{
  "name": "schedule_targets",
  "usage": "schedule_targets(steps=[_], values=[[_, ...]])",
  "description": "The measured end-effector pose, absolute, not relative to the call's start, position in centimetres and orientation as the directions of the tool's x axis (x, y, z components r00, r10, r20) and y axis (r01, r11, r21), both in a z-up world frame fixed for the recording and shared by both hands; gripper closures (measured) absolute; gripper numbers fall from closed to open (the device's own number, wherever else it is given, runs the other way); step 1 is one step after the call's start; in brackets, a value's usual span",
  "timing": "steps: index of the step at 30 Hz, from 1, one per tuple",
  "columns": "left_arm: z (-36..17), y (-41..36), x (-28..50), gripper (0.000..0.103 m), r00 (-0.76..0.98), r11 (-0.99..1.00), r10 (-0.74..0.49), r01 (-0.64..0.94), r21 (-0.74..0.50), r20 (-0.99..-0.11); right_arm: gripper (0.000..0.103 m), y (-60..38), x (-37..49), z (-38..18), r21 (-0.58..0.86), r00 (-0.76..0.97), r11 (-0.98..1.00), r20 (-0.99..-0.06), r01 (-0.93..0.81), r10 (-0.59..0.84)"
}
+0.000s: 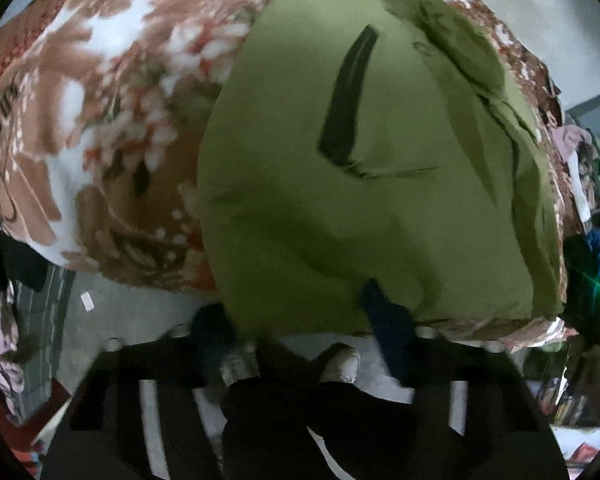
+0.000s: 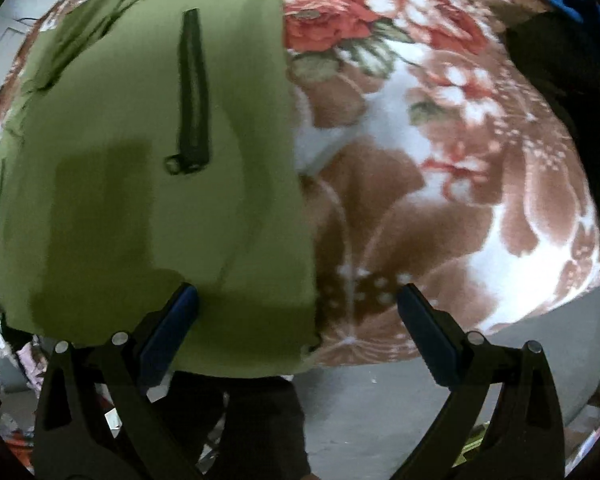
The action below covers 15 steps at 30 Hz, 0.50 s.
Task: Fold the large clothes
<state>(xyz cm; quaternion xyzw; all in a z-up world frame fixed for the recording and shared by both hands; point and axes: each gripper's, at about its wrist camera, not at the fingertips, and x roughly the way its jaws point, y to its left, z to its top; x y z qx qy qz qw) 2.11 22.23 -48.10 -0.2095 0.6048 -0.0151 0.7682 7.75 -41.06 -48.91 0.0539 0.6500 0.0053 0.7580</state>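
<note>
A large olive-green garment with a dark zip pocket lies flat on a bed covered by a brown, white and red floral blanket. It also shows in the right wrist view, with its zip pocket and its right edge straight. My left gripper is open, its blue pads at the garment's near hem, which hangs over the bed edge between them. My right gripper is open and wide, its left pad over the hem, its right pad over the blanket.
The blanket spreads to the right of the garment. The grey floor lies below the bed edge. A person's dark trousers and white shoe stand by the bed. Piles of clothes sit at the far right and lower left.
</note>
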Motion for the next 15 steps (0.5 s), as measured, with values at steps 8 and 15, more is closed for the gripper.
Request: schedule_targets(steps=[8, 15], values=[[-48.2, 22.6, 2.8, 0.063, 0.265, 0.899, -0.308, -0.233, -0.371, -0.914, 0.004, -40.2, 8.5, -49.6, 0.212, 0.161, 0.973, -0.968, 0.093, 0.195], [-47.6, 21.8, 2.9, 0.063, 0.305, 0.884, -0.360, -0.191, -0.427, -0.882, 0.028, -37.7, 8.5, -49.0, 0.238, 0.138, 0.971, -0.963, 0.040, 0.230]])
